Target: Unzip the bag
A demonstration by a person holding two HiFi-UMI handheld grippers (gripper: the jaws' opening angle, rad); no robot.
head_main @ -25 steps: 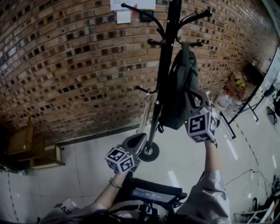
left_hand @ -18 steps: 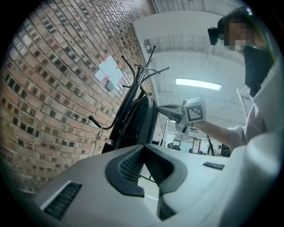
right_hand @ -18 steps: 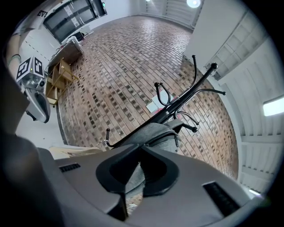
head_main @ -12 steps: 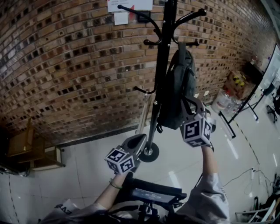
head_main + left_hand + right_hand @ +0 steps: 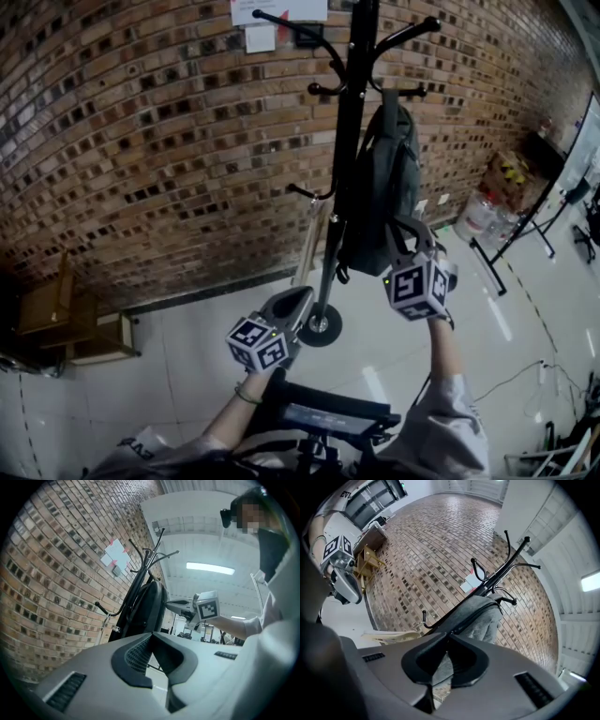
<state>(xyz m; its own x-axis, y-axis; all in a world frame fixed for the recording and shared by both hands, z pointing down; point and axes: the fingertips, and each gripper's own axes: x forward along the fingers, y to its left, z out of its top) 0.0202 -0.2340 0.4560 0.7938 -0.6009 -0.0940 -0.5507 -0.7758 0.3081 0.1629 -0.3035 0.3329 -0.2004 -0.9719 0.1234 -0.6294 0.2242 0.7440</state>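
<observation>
The grey backpack [image 5: 389, 187] bore a dark zip [image 5: 476, 617]; the coat stand [image 5: 349, 141] was black, the brick wall [image 5: 141, 141] mottled red-brown, and the marker cubes [image 5: 417, 286] showed black-on-white squares.

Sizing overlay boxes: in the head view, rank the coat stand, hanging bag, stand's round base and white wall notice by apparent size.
1. coat stand, top edge to floor.
2. bag.
3-4. round base and wall notice: unranked; similar, and the frame crops the notice.
</observation>
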